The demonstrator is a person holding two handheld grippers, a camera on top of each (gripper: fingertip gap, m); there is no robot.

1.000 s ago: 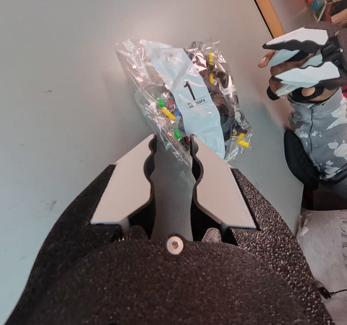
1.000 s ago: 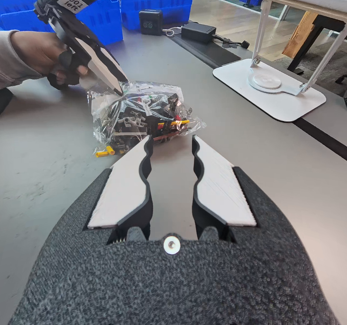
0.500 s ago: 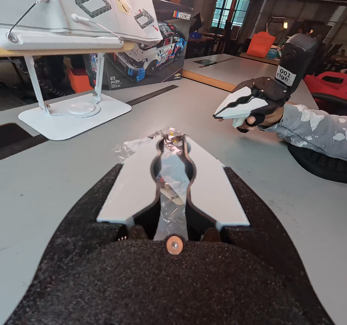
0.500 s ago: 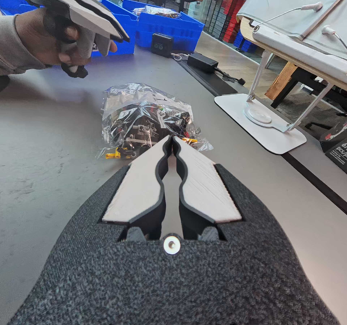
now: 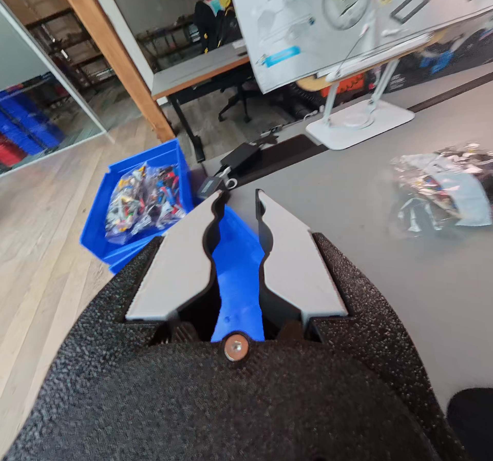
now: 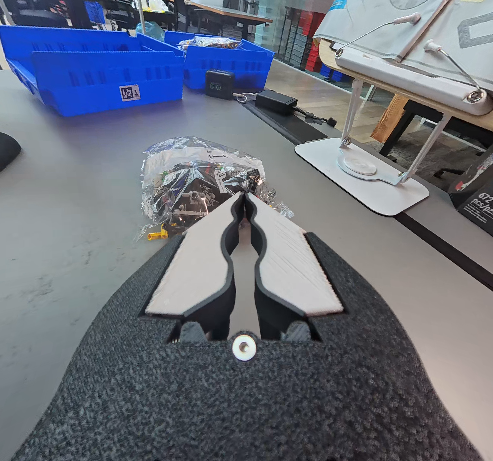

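A wood-plank floor [image 5: 40, 235] fills the left of the left wrist view. A wooden post [image 5: 106, 48] slants across the upper left, beside a glass partition [image 5: 40, 88]. Behind stand a desk [image 5: 202, 75] and black chair [image 5: 234, 96].

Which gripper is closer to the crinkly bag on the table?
Right. The right gripper points straight at the bag, its shut jaws at the bag's near edge. The left gripper is over a blue bin, off to the side.
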